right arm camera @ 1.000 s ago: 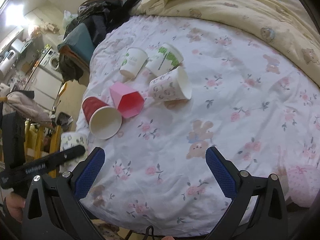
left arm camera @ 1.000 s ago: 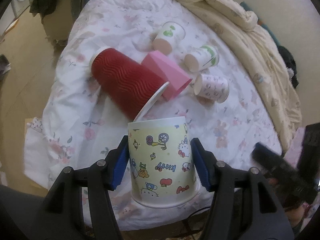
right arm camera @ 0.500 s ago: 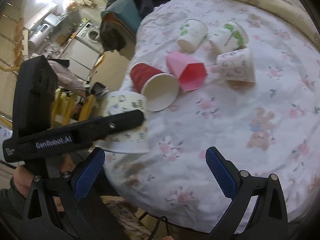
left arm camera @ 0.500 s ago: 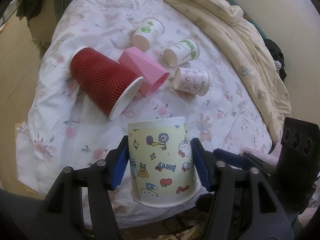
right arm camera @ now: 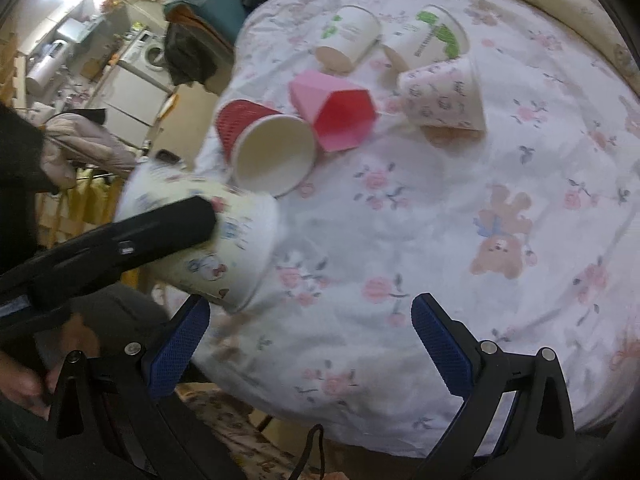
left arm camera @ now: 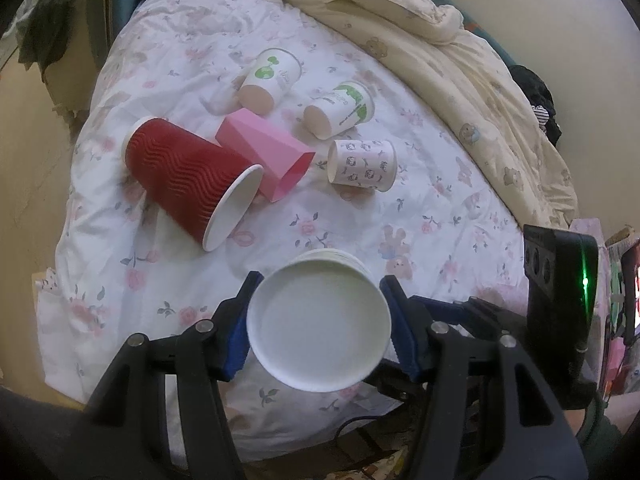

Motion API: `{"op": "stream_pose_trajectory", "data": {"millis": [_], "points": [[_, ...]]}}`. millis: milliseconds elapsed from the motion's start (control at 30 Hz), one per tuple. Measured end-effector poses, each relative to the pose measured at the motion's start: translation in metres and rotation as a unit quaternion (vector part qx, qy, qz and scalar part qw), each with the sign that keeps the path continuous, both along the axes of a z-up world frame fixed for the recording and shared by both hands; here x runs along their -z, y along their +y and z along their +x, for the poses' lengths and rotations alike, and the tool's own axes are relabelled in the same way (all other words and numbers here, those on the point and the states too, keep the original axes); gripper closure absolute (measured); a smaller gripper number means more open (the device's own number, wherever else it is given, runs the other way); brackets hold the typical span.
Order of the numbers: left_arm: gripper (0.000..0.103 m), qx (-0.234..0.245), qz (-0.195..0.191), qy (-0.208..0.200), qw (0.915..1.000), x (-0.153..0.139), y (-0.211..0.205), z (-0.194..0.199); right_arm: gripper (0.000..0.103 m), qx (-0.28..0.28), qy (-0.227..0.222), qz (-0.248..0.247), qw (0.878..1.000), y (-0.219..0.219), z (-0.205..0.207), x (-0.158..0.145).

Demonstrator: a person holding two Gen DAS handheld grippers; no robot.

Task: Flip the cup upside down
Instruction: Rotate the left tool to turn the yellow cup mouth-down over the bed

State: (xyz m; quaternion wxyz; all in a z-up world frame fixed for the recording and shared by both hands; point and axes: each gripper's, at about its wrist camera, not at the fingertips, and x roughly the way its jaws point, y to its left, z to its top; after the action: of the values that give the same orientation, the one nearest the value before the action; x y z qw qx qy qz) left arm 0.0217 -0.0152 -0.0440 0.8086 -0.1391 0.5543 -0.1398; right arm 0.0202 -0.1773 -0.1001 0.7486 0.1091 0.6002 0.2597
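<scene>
My left gripper [left arm camera: 318,320] is shut on a cartoon-printed paper cup [left arm camera: 319,322], held over the near edge of the bed. The left wrist view looks at its white round end, so its printed side is hidden there. In the right wrist view the same cup [right arm camera: 216,252] is tilted, blurred, with its rim toward the sheet, and the left gripper's black finger [right arm camera: 168,224] lies across it. My right gripper [right arm camera: 310,340] is open and empty above the sheet, just right of the cup.
On the flowered sheet [left arm camera: 400,208] lie a red ribbed cup [left arm camera: 188,176], a pink faceted cup [left arm camera: 268,152], two white cups with green print [left arm camera: 272,76] [left arm camera: 340,108] and a small patterned cup [left arm camera: 362,164], all on their sides. A cream quilt [left arm camera: 460,56] lies behind.
The cup in my left gripper has turned over: its printed side faced the left camera before, now its white round end does. The right gripper has moved closer to it.
</scene>
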Motion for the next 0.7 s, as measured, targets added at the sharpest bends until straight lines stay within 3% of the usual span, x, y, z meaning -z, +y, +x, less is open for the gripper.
{"op": "stream_pose_trajectory", "data": {"millis": [233, 433, 567, 700], "points": [[0.048, -0.012, 0.035, 0.003, 0.9993, 0.002, 0.005, 0.003, 0.0, 0.015, -0.018, 0.003, 1.0, -0.012, 0.001, -0.011], [0.048, -0.018, 0.089, -0.001, 0.9959, 0.002, -0.004, 0.018, 0.0, 0.114, -0.072, -0.003, 0.991, -0.065, 0.005, -0.037], [0.048, -0.013, 0.113, 0.002, 0.9935, 0.012, -0.028, 0.037, 0.0, 0.159, -0.118, -0.033, 0.98, -0.089, -0.001, -0.054], [0.048, -0.02, 0.137, 0.005, 0.9903, 0.029, -0.055, 0.059, 0.0, 0.201, -0.114, -0.03, 0.973, -0.114, -0.002, -0.057]]}}
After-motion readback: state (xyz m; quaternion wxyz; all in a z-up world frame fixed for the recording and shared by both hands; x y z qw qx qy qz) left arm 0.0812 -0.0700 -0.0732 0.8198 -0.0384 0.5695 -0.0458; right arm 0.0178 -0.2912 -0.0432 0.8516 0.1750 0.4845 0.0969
